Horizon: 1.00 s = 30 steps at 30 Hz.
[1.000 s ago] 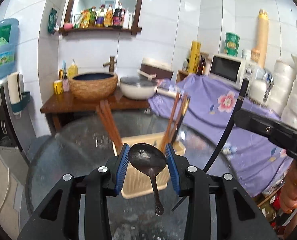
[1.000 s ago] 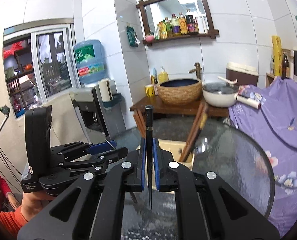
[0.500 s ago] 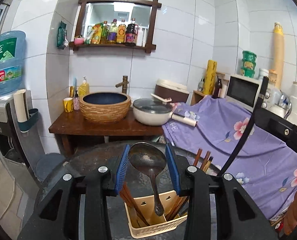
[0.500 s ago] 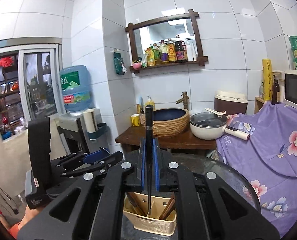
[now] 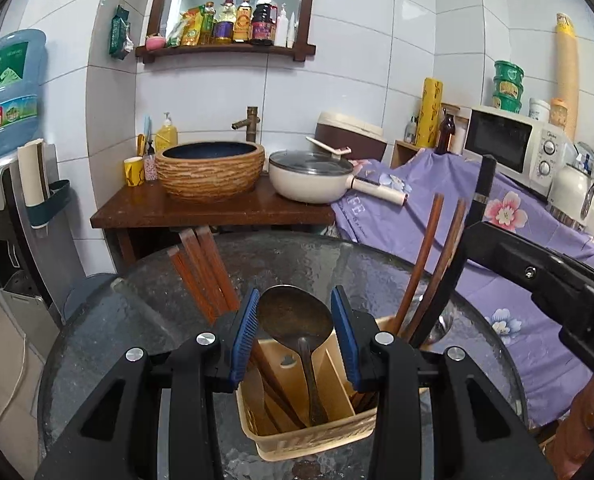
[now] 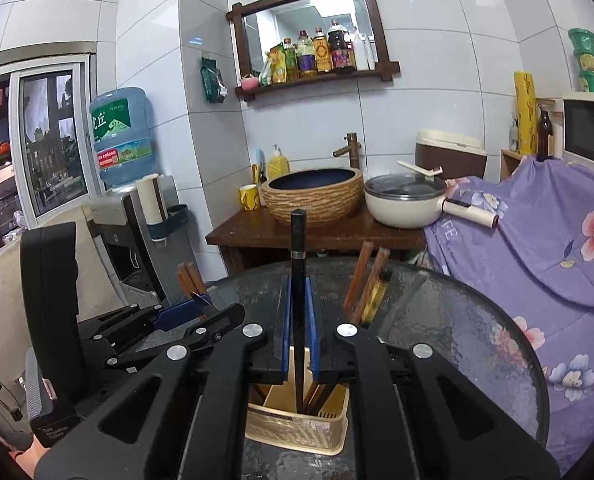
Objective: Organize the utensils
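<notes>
My left gripper (image 5: pixel 294 322) is shut on a dark metal spoon (image 5: pixel 295 316), bowl up; its handle hangs down into the middle compartment of the beige utensil basket (image 5: pixel 317 442). My right gripper (image 6: pixel 298 316) is shut on a black chopstick (image 6: pixel 298 240), held upright with its lower end inside the basket (image 6: pixel 297 428). Brown wooden chopsticks (image 5: pixel 205 276) stand in the basket's left compartment, and more of them (image 5: pixel 429 264) lean in the right one. The right gripper's body and the black chopstick (image 5: pixel 483 184) also show in the left wrist view.
The basket stands on a round dark glass table (image 5: pixel 145 320). Behind it is a wooden stand (image 5: pixel 217 208) with a woven basin (image 5: pixel 211 172) and a white pot (image 5: pixel 311 176). A purple floral cloth (image 5: pixel 517 220) covers the right side. A water dispenser (image 5: pixel 5 152) stands at the left.
Both grippers have come down toward the basket. The spoon handle and the black chopstick tip now reach inside it; half a second ago they hung above it.
</notes>
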Motion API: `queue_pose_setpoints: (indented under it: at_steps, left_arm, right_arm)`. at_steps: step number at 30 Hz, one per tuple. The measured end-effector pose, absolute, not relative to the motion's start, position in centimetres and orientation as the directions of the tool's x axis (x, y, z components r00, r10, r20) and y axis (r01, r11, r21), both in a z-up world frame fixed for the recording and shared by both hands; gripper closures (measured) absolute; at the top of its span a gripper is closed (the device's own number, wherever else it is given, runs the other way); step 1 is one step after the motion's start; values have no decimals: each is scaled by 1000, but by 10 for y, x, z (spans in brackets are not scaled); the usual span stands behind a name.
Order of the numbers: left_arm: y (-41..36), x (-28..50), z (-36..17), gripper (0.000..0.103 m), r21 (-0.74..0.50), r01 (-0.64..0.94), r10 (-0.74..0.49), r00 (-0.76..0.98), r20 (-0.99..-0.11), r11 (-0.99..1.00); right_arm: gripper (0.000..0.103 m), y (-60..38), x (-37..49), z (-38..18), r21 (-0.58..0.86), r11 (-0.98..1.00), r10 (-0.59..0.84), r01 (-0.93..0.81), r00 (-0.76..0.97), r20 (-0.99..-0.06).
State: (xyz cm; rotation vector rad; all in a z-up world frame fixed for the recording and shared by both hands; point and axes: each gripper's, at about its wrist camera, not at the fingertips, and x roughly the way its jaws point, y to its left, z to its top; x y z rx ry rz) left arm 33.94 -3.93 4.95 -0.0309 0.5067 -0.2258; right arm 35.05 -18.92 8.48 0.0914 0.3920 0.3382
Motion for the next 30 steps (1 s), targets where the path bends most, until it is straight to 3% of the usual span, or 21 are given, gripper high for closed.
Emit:
queue_pose_setpoints:
  at_steps: [13, 14, 16, 17, 22, 24, 25, 30]
  left_arm:
    - [-45, 339, 18, 66, -60, 249, -244, 823, -513, 967]
    - [-45, 337, 20, 66, -61, 254, -249, 825, -507, 965]
    - [-45, 332, 23, 55, -49, 260, -249, 832, -496, 964]
    - [-45, 327, 25, 51, -40, 261, -247, 839, -486, 964]
    - [-34, 289, 38, 22, 4, 253, -230, 885, -405, 968]
    - [-26, 267, 40, 12, 6, 260, -240, 898, -370, 965]
    - [-23, 256, 41, 6, 8, 259, -240, 905, -352, 966]
    - [-5, 193, 35, 6, 13, 264, -250, 928, -278, 965]
  right_arm:
    - [95, -189, 352, 59, 151, 940, 340, -305, 863, -375]
    - [90, -189, 352, 59, 146, 940, 341, -308, 863, -374]
    - [67, -190, 347, 61, 127, 945, 328, -303, 875, -356]
    - [51, -191, 343, 63, 122, 946, 323, -299, 883, -340]
    - [47, -200, 314, 76, 83, 952, 305, -294, 912, -273]
    - [32, -205, 299, 78, 79, 955, 298, -287, 919, -257]
    - [29, -207, 287, 78, 74, 957, 291, -282, 924, -247]
    - [6, -211, 231, 63, 68, 949, 315, -308, 921, -229]
